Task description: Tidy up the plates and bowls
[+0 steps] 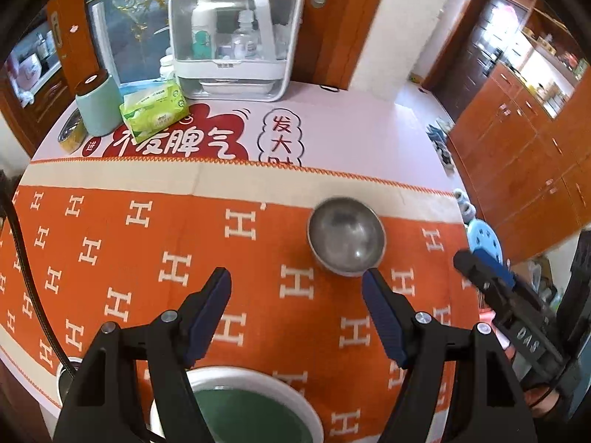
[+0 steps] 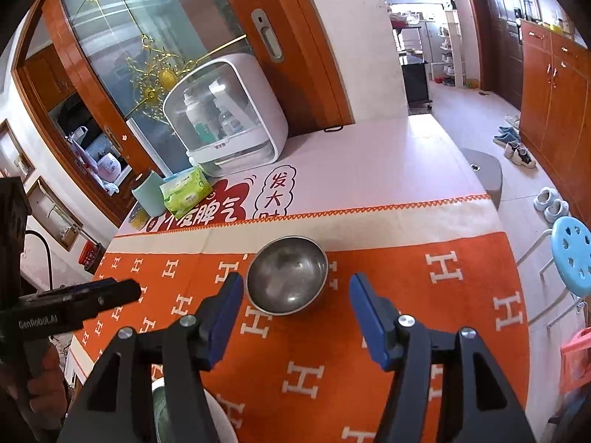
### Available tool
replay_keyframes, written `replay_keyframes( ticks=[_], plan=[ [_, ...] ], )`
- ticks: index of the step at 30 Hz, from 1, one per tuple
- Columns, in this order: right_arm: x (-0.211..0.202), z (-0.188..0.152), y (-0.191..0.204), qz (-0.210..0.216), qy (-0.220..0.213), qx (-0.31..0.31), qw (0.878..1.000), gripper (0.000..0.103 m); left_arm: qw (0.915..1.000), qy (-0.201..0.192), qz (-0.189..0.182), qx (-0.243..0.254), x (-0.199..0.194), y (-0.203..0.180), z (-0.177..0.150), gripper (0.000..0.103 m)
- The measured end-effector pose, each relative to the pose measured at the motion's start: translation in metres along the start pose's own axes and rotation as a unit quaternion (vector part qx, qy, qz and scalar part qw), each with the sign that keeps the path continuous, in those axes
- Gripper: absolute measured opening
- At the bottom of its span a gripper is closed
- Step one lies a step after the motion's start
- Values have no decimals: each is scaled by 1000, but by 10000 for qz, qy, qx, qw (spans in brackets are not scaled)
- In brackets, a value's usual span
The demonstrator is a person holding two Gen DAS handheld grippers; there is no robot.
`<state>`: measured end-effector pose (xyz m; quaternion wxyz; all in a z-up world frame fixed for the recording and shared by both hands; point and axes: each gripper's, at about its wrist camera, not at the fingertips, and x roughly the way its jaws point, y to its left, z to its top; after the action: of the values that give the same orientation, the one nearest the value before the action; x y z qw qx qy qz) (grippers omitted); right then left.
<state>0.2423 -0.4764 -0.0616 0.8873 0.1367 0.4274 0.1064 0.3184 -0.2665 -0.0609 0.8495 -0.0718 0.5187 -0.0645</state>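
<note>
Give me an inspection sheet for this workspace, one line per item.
Surface: table under an orange H-pattern cloth.
Job's things: steel bowl upright, empty; green-and-white bowl at the near edge.
Clutter: mint canister, tissue pack, white storage case at the back.
Grippers: left tool open, empty; right tool open, empty, nearing the steel bowl.
Cables: black cable at the left edge.
Surroundings: wooden cabinets, blue stool, shoes.

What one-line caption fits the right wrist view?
Open right gripper poised empty before a steel bowl on the orange H-patterned cloth; left gripper enters from the side.
</note>
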Motion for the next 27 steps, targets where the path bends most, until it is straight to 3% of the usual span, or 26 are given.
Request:
replay_keyframes(
  ticks=[5,12,27],
  plan=[
    [24,-1,-9,122,228,95,9996,60,9997,51,-45,-220,25,-1,11,72],
    [61,-7,-21,189,469,202,9985,60,9999,130,53,-7,65,-11,16,72],
    [121,-27,-35,510,817,295,9949,60,9970,712,-282,-54,156,-11,15,69]
  ],
)
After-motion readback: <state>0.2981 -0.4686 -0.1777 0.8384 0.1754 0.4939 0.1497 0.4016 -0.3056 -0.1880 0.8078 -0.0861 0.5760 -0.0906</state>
